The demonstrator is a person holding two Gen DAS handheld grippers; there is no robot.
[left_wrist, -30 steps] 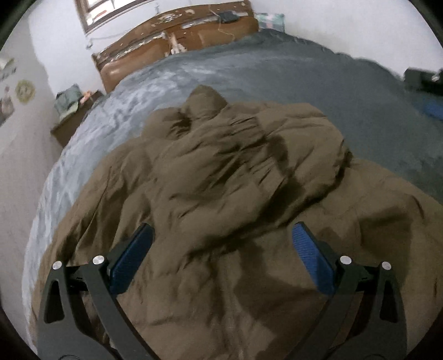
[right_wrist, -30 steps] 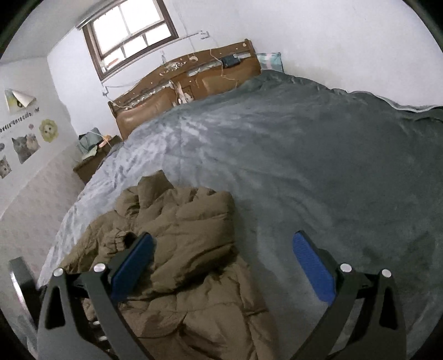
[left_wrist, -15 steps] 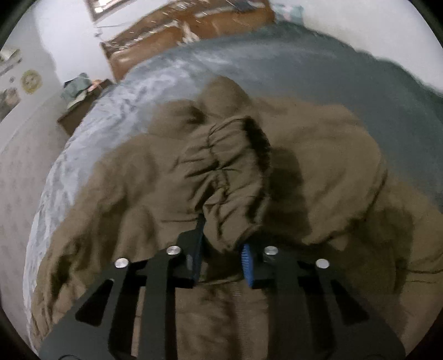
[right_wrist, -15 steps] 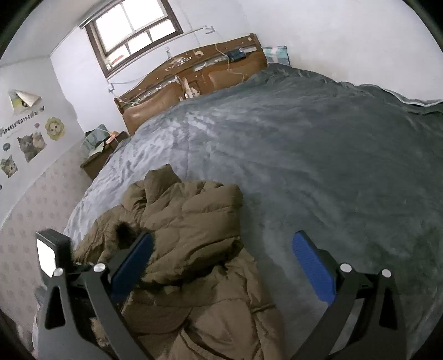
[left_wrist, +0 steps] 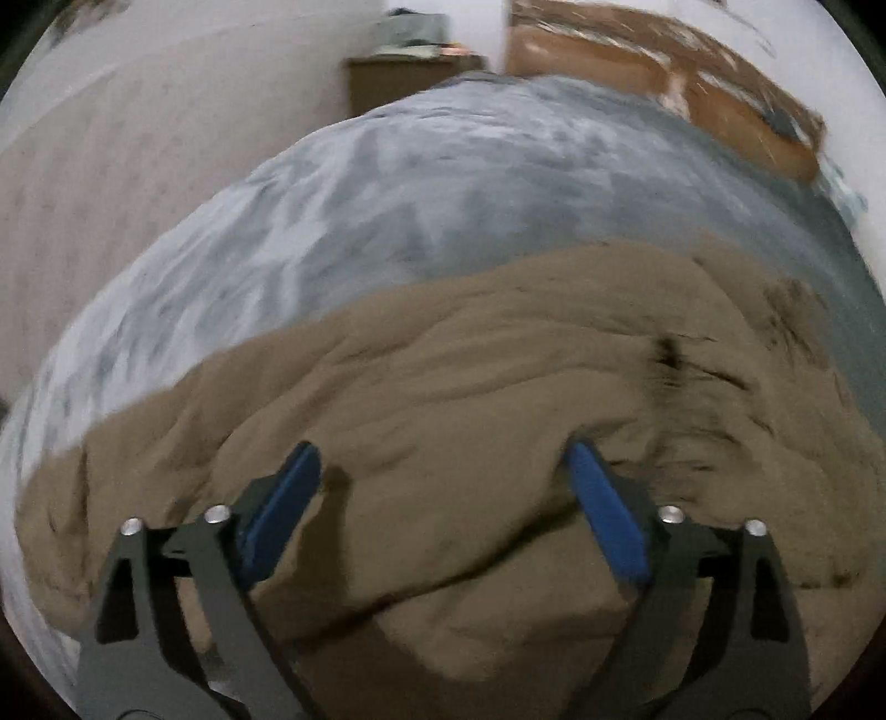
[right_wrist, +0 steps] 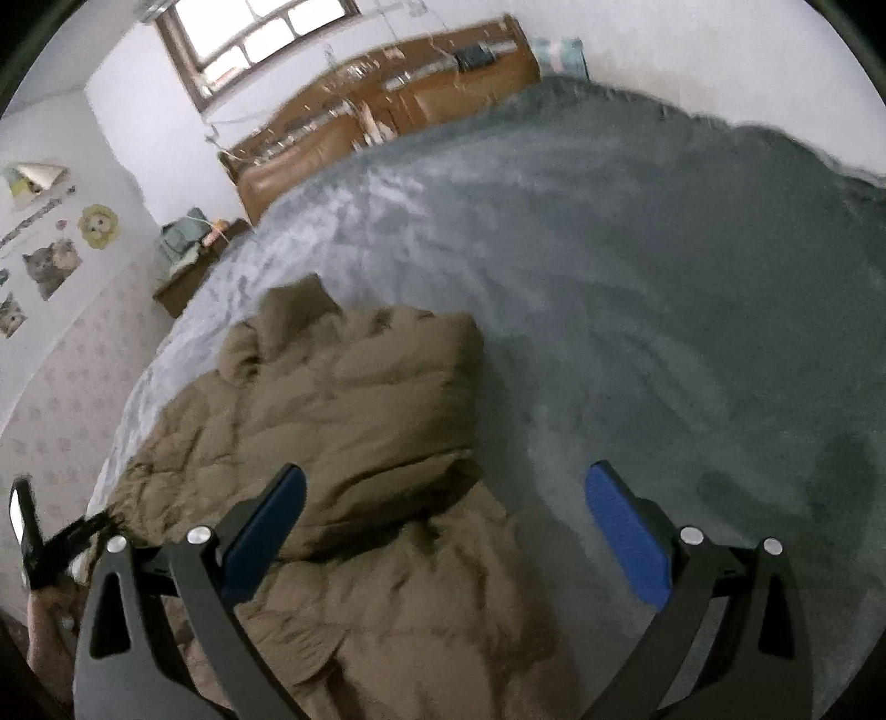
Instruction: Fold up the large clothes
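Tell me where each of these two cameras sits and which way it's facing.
Left wrist: on the left gripper, angled down at the padded brown jacket; its blue-padded jaws are opening, empty.
Right wrist: on the right gripper, open, looking down the grey-blanketed bed toward the brown headboard; a hand shows lower left.
Shared: jacket, bed, headboard, wooden nightstand.

A wide bed under a grey plush blanket (right_wrist: 637,288) fills the white-walled room. Behind it stand a brown wooden headboard (right_wrist: 387,116), a bright wood-framed window (right_wrist: 260,33) and what seems a small cluttered nightstand (right_wrist: 188,271).
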